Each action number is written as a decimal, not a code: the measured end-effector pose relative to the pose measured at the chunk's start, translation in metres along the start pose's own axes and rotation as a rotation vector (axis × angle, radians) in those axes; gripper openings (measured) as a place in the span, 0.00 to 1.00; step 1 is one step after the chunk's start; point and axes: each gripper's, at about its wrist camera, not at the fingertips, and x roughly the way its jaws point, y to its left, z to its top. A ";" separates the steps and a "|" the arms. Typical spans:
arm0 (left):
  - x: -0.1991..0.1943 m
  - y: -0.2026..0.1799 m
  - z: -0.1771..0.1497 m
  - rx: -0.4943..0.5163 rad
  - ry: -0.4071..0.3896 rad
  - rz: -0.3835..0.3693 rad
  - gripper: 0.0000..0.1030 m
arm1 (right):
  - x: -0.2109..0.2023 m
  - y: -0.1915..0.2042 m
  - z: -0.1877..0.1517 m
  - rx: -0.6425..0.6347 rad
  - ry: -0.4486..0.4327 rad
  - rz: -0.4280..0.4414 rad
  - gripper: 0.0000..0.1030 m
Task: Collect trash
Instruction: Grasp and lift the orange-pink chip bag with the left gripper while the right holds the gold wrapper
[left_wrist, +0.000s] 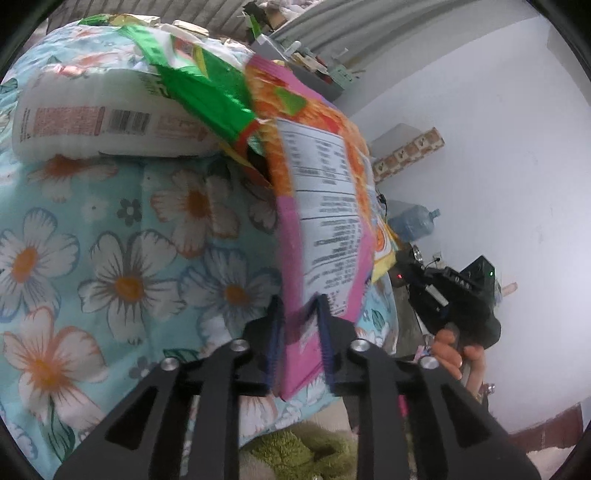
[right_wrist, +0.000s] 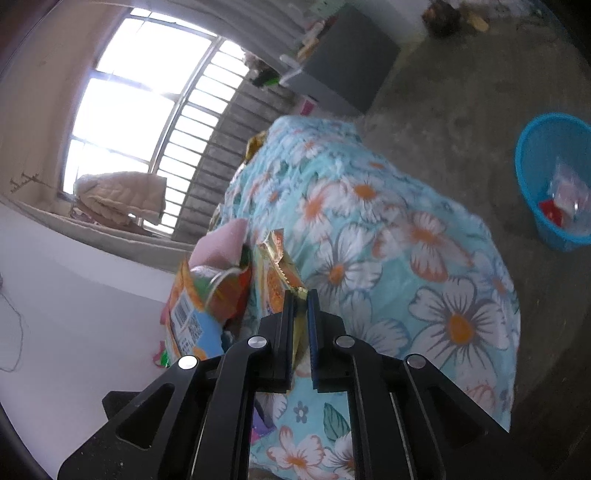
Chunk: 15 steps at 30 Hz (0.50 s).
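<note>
My left gripper (left_wrist: 300, 306) is shut on a pink and orange snack bag (left_wrist: 325, 206), held up above the floral tablecloth (left_wrist: 122, 258). A green wrapper (left_wrist: 207, 85) and a white packet (left_wrist: 92, 122) lie on the cloth behind it. My right gripper (right_wrist: 301, 295) is shut on a gold and orange wrapper (right_wrist: 275, 273) at the edge of the floral cloth (right_wrist: 388, 240). The orange snack bag (right_wrist: 199, 299) shows to its left. A blue trash basket (right_wrist: 554, 177) with some wrappers inside stands on the floor at the right.
A grey cabinet (right_wrist: 347, 59) stands at the far side. A water jug (left_wrist: 412, 223) and black gear (left_wrist: 454, 295) sit by the white wall. A green towel (left_wrist: 295, 454) lies below the table edge. A barred window (right_wrist: 147, 110) is at the left.
</note>
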 end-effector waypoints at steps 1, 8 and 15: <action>-0.001 0.003 0.000 -0.007 0.000 -0.001 0.29 | 0.002 -0.001 0.000 0.006 0.008 0.001 0.17; 0.007 0.010 0.007 -0.042 -0.016 -0.024 0.39 | 0.015 -0.006 -0.008 0.023 0.073 -0.015 0.37; 0.018 0.026 0.015 -0.112 -0.047 -0.057 0.42 | 0.022 0.003 -0.013 -0.023 0.085 -0.029 0.42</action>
